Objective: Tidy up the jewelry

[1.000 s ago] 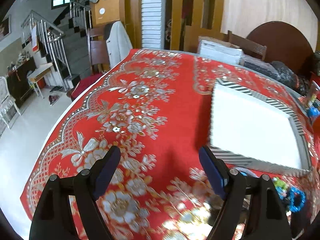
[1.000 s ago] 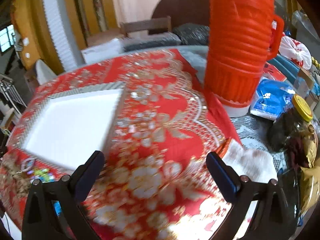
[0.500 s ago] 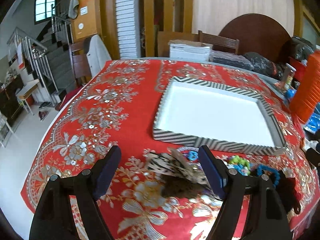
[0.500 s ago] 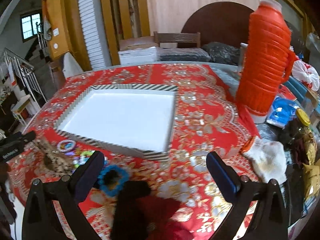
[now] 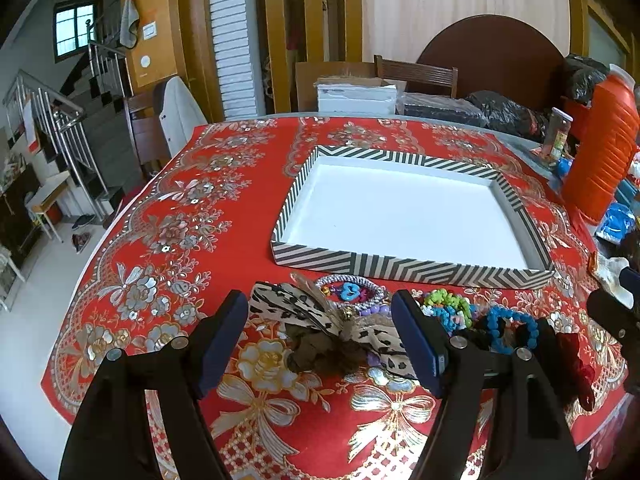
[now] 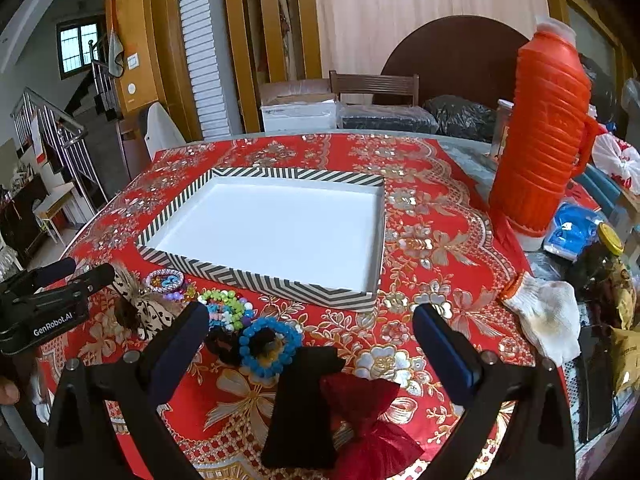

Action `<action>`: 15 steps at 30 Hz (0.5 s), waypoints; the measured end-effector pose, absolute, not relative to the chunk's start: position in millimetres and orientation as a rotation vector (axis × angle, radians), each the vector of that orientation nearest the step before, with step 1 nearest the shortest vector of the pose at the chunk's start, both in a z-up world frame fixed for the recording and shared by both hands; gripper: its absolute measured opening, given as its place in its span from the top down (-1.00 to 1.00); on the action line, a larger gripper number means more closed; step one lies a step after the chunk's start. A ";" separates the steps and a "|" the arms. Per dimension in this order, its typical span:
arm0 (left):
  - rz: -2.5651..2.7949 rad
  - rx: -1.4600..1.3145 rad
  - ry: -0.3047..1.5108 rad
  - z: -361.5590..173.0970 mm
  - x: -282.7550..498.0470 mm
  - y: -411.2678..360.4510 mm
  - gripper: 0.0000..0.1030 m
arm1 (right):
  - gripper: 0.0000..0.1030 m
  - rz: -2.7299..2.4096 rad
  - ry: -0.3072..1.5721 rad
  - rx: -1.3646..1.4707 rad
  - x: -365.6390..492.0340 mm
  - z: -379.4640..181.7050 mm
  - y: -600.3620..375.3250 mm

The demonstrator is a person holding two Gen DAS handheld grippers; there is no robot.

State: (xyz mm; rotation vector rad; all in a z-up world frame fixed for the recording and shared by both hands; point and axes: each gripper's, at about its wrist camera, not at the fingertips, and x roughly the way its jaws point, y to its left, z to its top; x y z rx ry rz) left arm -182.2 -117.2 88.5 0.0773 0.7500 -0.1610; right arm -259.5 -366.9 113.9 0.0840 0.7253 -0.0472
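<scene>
Left wrist view: left gripper (image 5: 320, 334) spread wide, leopard-print bow (image 5: 320, 316) lower centre between fingers. Right gripper (image 6: 310, 336) gaping over blue bead bracelet (image 6: 270, 346). Striped tray (image 5: 412, 268) mid-frame, white inside.

Home dining room, staircase (image 5: 60, 120), tablecloth (image 5: 200, 216), orange thermos (image 6: 540, 128)

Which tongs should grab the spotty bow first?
Probably the left tongs. They are open and the leopard-print bow sits right between their tips. The right tongs, also open, face the black bow and blue bead bracelet instead.
</scene>
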 end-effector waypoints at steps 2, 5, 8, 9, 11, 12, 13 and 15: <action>-0.168 0.075 0.751 88.6 -183.9 -118.7 -0.42 | -0.99 -0.038 0.741 0.081 -258.6 112.2 -364.4; -0.168 0.078 0.750 88.3 -184.2 -119.6 -0.42 | -0.99 -0.026 0.759 0.089 -257.9 109.8 -361.9; -0.169 0.079 0.751 87.9 -185.6 -120.1 -0.42 | -0.99 -0.020 0.765 0.087 -258.6 109.2 -357.6; -0.169 0.079 0.751 87.9 -185.9 -120.1 -0.41 | -0.99 -0.020 0.763 0.081 -259.4 109.2 -356.3; -0.169 0.083 0.746 88.1 -188.0 -120.7 -0.41 | -0.99 -0.019 0.757 0.074 -260.4 109.7 -353.8; -0.169 0.085 0.744 88.1 -188.8 -121.3 -0.41 | -0.99 -0.013 0.756 0.075 -261.1 109.8 -353.1; -0.170 0.089 0.743 88.3 -189.2 -121.8 -0.41 | -0.99 -0.005 0.754 0.078 -261.6 110.1 -352.3; -0.174 0.091 0.740 89.1 -190.1 -122.4 -0.39 | -0.99 0.002 0.747 0.079 -262.4 110.7 -351.0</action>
